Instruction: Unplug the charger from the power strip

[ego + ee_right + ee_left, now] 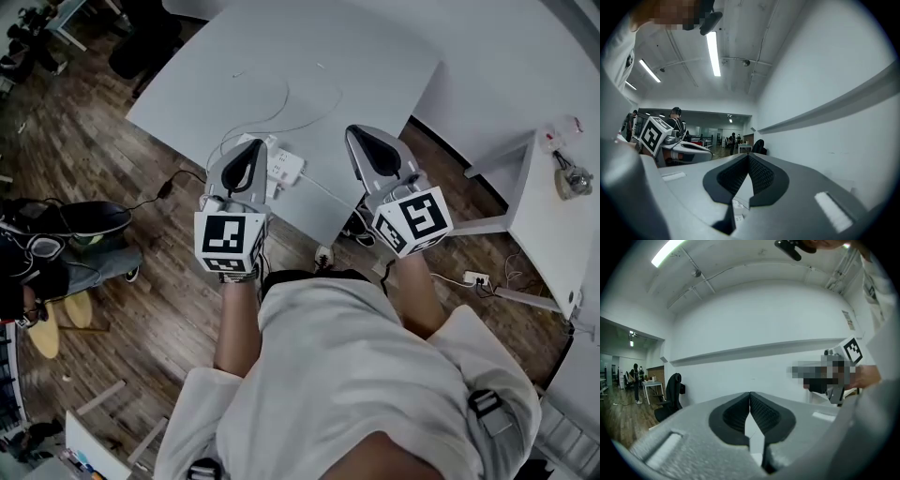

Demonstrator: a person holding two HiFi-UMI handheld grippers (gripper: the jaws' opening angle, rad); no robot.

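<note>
Right under the head camera is the person's white shirt [356, 375], with both arms held out in front.

Past the arms, the power strip [286, 167] lies on the gray table [309, 56], very close to the near edge and not far from the near right corner. It is white and long, and its long side seems to run along that near edge. I cannot pick out the charger for sure. It may sit at the left end of the strip, which is hidden under the left gripper.

That left gripper [253, 148] hangs over the left end of the strip, so it is the nearer one. Its jaws are pressed together and nothing is held between them. The right gripper [358, 134] is just beside the strip's right end, a little apart from it. Its jaws meet at the tips too, and it holds nothing.

I think both grippers must open before either one can take hold of a plug.

A white cable [323, 190] runs from the strip over the near edge and down toward the floor. Thin wires [281, 117] lie loose on the tabletop behind the strip. The far side of the tabletop is bare, so there is room to lift a plug up and away. The near edge is close, though, so I think a hard pull toward the person could drag the strip off.
</note>
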